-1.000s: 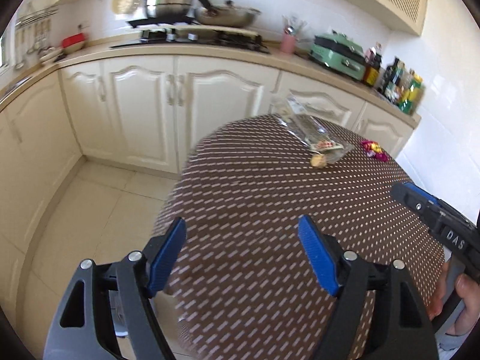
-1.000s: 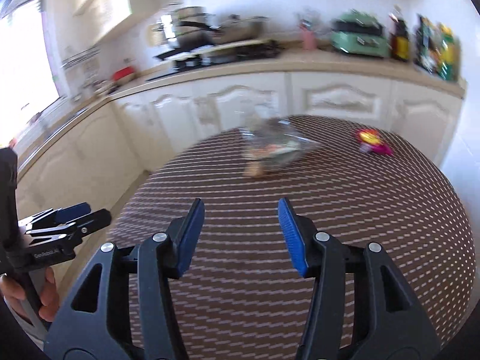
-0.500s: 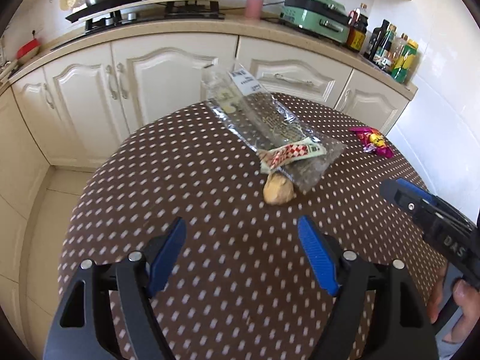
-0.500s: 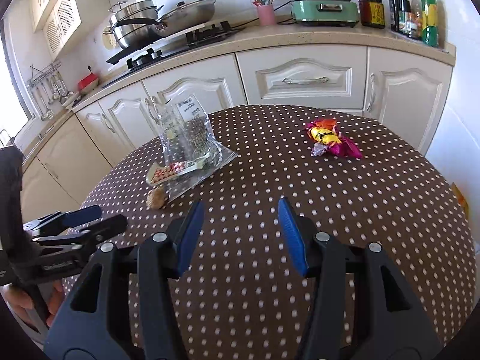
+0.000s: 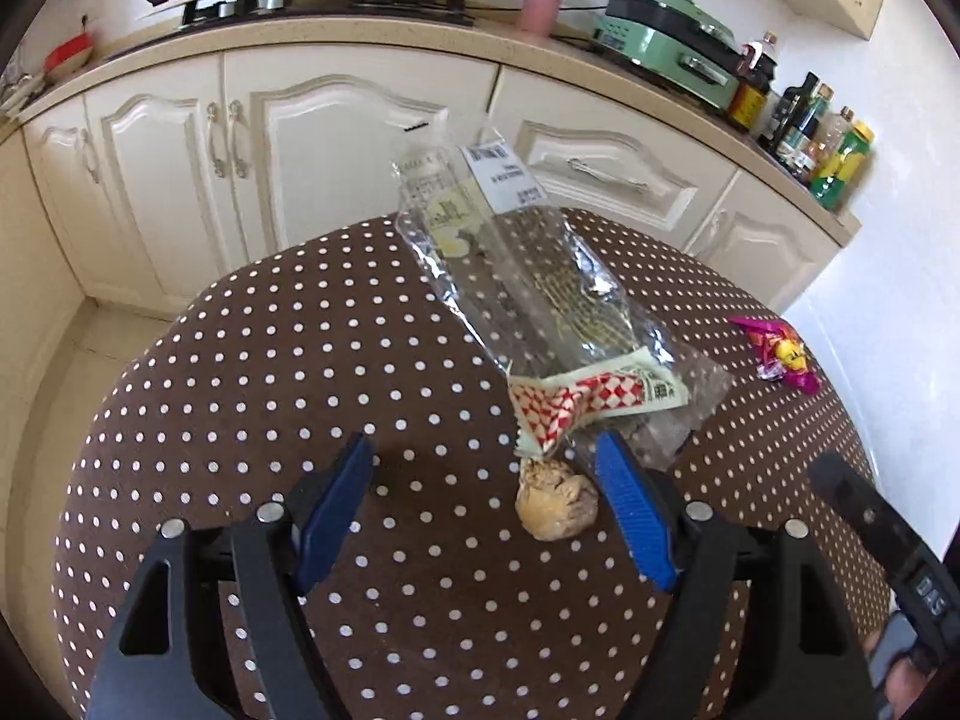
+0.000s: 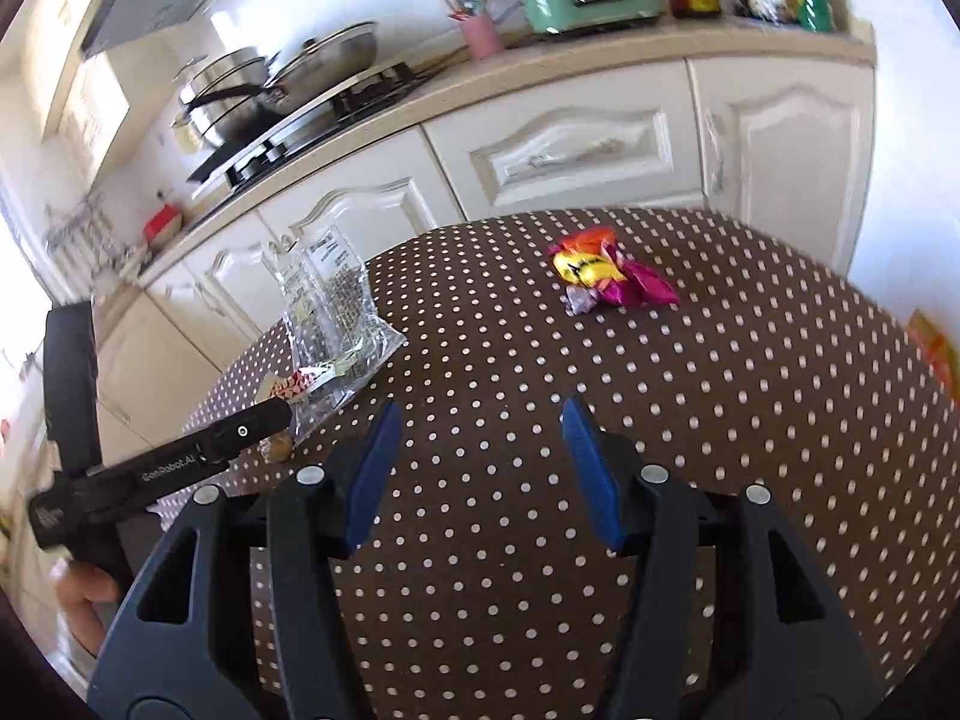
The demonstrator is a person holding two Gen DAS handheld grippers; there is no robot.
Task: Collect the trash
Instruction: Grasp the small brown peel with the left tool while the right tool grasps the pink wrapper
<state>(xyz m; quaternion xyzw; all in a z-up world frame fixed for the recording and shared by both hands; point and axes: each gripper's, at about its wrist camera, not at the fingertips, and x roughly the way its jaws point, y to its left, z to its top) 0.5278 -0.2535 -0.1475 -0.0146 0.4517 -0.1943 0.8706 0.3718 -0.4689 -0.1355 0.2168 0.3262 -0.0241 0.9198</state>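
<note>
A round table in a brown polka-dot cloth (image 5: 270, 396) (image 6: 720, 420) carries the trash. A crumpled tan lump (image 5: 557, 498) (image 6: 277, 447) lies between the fingers of my open left gripper (image 5: 483, 450), close to the right finger and untouched. Just beyond it a red-and-white checked wrapper (image 5: 588, 399) (image 6: 300, 384) lies on a clear plastic bag (image 5: 540, 300) (image 6: 336, 324). A pink and yellow candy wrapper (image 5: 780, 354) (image 6: 606, 276) sits at the far right. My right gripper (image 6: 480, 414) hovers over bare cloth, its jaws opening with nothing between them.
Cream cabinets (image 5: 324, 168) and a counter run behind the table, with pots on a hob (image 6: 282, 96), a pink utensil cup (image 5: 540, 9), a green appliance (image 5: 672, 39) and bottles (image 5: 816, 132). Tiled floor (image 5: 48, 396) lies left of the table.
Both grippers have moved forward and lower over the table. The tan lump now lies between the left fingers. The right view has rolled and its jaws stand slightly wider.
</note>
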